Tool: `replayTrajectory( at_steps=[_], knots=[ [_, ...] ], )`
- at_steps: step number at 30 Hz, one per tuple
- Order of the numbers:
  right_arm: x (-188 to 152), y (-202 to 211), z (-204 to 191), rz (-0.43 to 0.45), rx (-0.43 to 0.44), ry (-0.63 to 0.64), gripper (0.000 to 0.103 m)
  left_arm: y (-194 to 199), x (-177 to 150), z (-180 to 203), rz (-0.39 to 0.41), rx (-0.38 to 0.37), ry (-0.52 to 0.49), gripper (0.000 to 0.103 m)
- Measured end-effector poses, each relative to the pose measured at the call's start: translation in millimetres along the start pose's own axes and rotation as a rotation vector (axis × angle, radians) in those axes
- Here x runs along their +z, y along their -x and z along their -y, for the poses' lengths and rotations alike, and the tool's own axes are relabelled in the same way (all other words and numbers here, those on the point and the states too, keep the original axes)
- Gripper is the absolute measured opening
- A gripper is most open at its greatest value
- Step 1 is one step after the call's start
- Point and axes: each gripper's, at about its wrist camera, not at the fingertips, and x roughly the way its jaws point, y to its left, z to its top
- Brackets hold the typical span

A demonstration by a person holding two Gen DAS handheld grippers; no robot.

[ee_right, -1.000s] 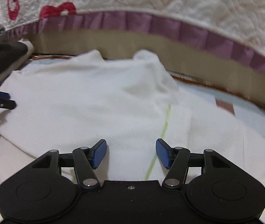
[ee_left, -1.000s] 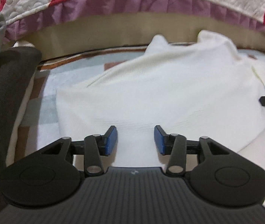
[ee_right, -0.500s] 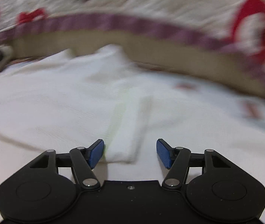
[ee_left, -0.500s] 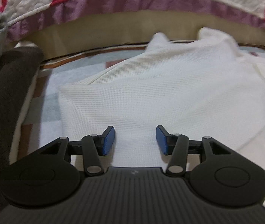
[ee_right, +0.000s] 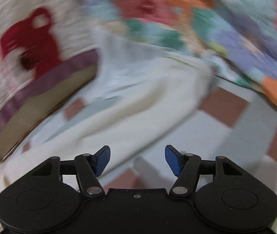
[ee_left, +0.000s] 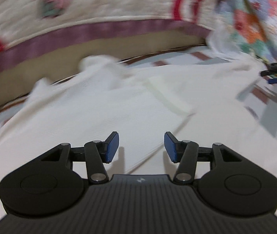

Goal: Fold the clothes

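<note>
Looking along the left tool, I see its blue pads spread wide with nothing between them, hovering low over a white garment that lies spread on the bed's checked sheet. One panel of the garment is already laid over the body, its straight edge running diagonally toward the tool, and a narrow strip, perhaps a sleeve or placket, lies across the middle. Behind it runs the quilted bedspread with its purple border, and at far right the tip of the right tool shows near the cloth's far edge. Everything is smeared, so both tools seem to be moving.

From the right wrist the right tool, equally spread and empty, points at a long white piece of the same garment, likely a sleeve, running away over the sheet toward a floral quilt. The blur hides where the sleeve ends.

My guess is the sleeve side is to be taken up and folded inward. To do that well, pinch it near its outer end through all layers, lift only enough to clear the sheet, and lay it square along the folded edge while the other tool steadies the body against dragging
</note>
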Motion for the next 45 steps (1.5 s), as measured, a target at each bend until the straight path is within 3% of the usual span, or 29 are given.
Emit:
replayTrajectory(
  at_steps=[4, 9, 10, 11, 13, 16, 24, 28, 30, 32, 34, 37, 39, 42, 45],
  knots=[
    [11, -21, 24, -0.005, -0.016, -0.119, 0.067, -11, 8, 39, 0.015, -0.053, -0.099, 0.051],
    [12, -35, -5, 0.034, -0.097, -0.022, 0.068, -26, -3, 43, -0.022, -0.047, -0.092, 0.052],
    [12, -37, -10, 0.042, -0.113, -0.003, 0.061, -27, -6, 39, -0.025, -0.012, -0.088, 0.052],
    [12, -40, -16, 0.05, -0.13, 0.016, 0.047, -27, -9, 35, -0.028, 0.023, -0.084, 0.052],
    [13, -46, -27, 0.066, -0.162, 0.055, 0.006, -23, -14, 23, -0.024, 0.06, -0.052, 0.05],
    [13, -54, -44, 0.09, -0.21, 0.112, 0.006, -12, -16, -3, -0.023, 0.068, 0.031, 0.05],
    [-6, 5, -172, 0.217, 0.198, 0.221, 0.006, 40, -35, -62, 0.031, 0.156, 0.222, 0.051],
    [-60, 47, -269, 0.216, 0.491, 0.439, 0.006, 58, -59, -79, 0.03, 0.187, 0.278, 0.051],
    [-101, 62, -308, 0.159, 0.602, 0.601, 0.006, 58, -65, -84, 0.03, 0.214, 0.291, 0.052],
    [-149, 69, -335, 0.095, 0.657, 0.79, 0.007, 56, -69, -89, 0.033, 0.251, 0.303, 0.052],
    [-186, 67, -342, 0.02, 0.651, 0.934, 0.006, 53, -71, -91, 0.036, 0.262, 0.308, 0.052],
    [-223, 62, -326, -0.008, 0.593, 1.116, 0.028, 52, -72, -92, 0.042, 0.246, 0.306, 0.052],
    [-238, 60, -310, 0.022, 0.491, 1.229, 0.038, 50, -71, -88, 0.059, 0.229, 0.285, 0.053],
    [-243, 52, -285, 0.091, 0.304, 1.375, 0.043, 47, -67, -74, 0.084, 0.206, 0.23, 0.053],
    [-226, 33, -258, 0.081, 0.161, 1.335, 0.044, 46, -62, -58, 0.116, 0.172, 0.171, 0.057]
  ],
)
